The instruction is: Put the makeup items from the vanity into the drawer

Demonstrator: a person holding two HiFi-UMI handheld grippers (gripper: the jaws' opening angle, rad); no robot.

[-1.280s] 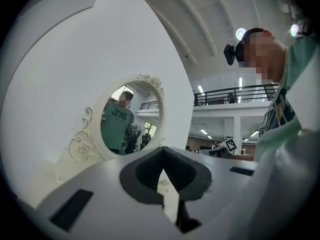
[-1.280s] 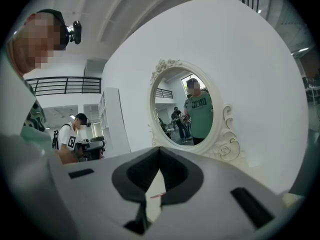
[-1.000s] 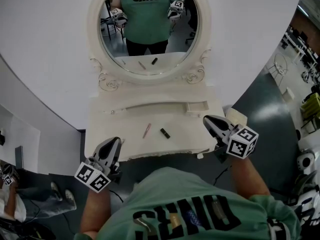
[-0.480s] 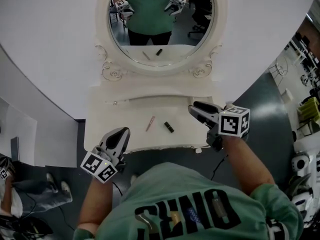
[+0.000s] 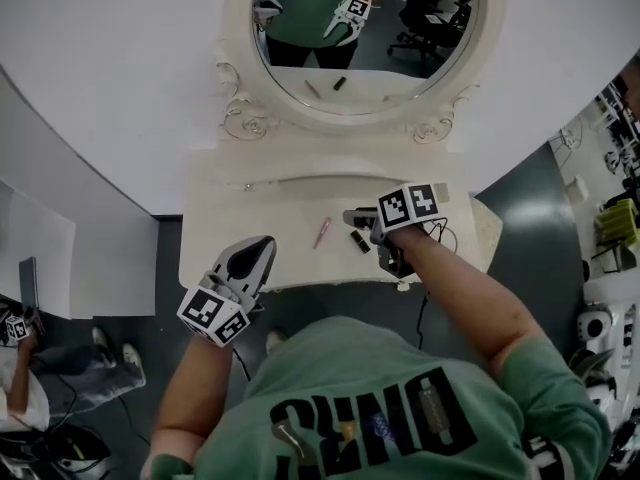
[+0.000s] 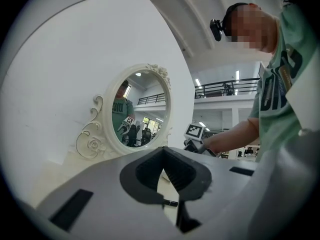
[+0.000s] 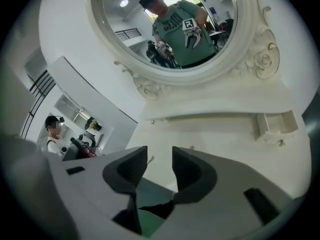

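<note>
Head view: a cream bench (image 5: 215,246) with a scalloped front edge stands against a curved white wall (image 5: 110,78). An oval mirror (image 5: 385,43) in a carved frame rises behind it. Dark floor (image 5: 535,203) runs off to the right, where chairs (image 5: 615,218) stand well away. Most of the bench top is bare, above all on the side left of both tools. The left tool (image 5: 264,242) hangs over the front edge, well apart from the items, its tips together. The right tool (image 5: 350,215) reaches over the middle of the top. The black lipstick (image 5: 359,240) lies just beside its tips on the person's side. The pink pencil (image 5: 322,232) lies a little beyond them, to the left.

Left gripper view: the jaws meet at their tips with nothing between them. The lipstick (image 6: 170,203) shows low in the gap, out ahead on the bench. The right tool is ahead and to the right, the mirror ahead and to the left.

Right gripper view: the jaws have just been opening and then eased in slightly. They now stand wide, with only bare bench between them. A pink tip shows just past the right-hand jaw. A small drawer (image 7: 274,124) stands open at the back, well off to the right.
</note>
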